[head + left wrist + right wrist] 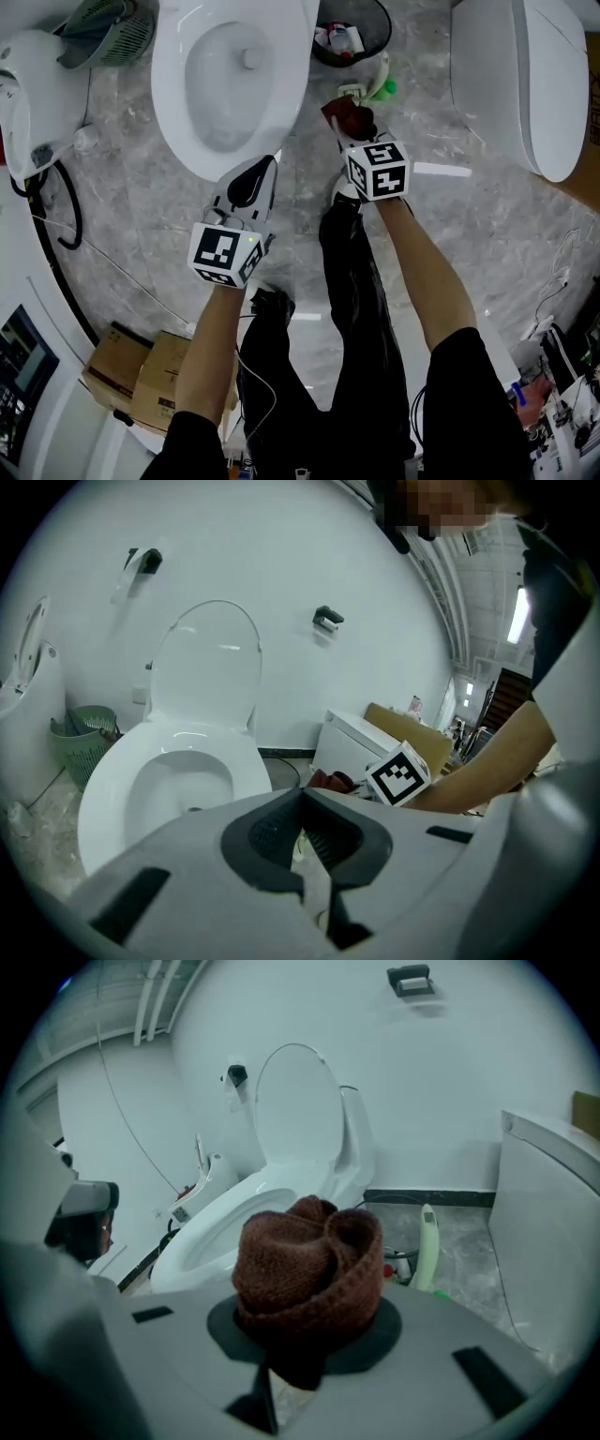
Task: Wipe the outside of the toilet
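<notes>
Head view: the toilet sits upper left with its lid up and bowl open. My left gripper points at the front of the rim; from up here I can't tell whether it touches. My right gripper is off to the bowl's right, over the grey floor, with the brown cloth bunched at its tip, clear of the toilet. A bin and a white brush lie just beyond it, a green basket is left of the bowl, and a second toilet is far right.

Left gripper view: the jaws are drawn narrow, with only a sliver of floor showing between the dark pads and nothing held. The bowl's rim is close ahead on the left, with the raised lid behind it. The right gripper's marker cube shows at right, beside the cloth.

Right gripper view: the jaws are clamped on the cloth, which bulges up in thick folds. The toilet lies ahead and left, apart from the cloth, and the brush stands to the right
</notes>
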### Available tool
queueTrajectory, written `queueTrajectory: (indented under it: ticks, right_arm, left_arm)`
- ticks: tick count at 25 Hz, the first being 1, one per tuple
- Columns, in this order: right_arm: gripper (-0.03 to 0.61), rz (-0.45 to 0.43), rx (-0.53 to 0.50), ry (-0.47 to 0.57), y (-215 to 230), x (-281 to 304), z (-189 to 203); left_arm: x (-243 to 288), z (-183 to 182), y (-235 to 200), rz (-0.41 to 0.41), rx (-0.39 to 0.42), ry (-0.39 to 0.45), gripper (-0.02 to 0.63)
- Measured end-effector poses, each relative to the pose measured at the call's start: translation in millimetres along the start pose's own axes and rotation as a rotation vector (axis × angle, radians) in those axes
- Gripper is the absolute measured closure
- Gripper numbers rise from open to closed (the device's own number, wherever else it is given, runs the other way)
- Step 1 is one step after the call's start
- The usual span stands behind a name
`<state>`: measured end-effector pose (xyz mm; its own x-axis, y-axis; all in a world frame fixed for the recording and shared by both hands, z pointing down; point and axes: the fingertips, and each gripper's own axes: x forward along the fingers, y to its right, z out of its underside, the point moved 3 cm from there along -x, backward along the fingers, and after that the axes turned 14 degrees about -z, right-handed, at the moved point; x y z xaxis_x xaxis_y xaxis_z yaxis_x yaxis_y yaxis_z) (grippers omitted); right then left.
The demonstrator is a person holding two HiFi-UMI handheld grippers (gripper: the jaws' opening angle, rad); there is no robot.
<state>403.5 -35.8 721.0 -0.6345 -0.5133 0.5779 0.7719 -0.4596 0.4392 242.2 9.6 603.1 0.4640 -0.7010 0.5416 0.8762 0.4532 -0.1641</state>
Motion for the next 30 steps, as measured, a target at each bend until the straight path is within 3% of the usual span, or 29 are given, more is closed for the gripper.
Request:
queueTrajectory:
  ticks: [14,18,30]
  right_arm:
    - [0.497,-0.02,0.024,-0.037,112,103,-52]
    - [0.497,-0.001,0.014,-0.043,134,130,-65]
    - [0.502,-0.096,-0.187,-0.116,130,171,-52]
  left_arm:
    - [97,10,25,-0.053,-0.046,-0.068,0.604]
    - [106,20,39,-0.028,-0.036,-0.076,0.604]
    - [108,59,47,0.025,-0.028,-0.09,0.604]
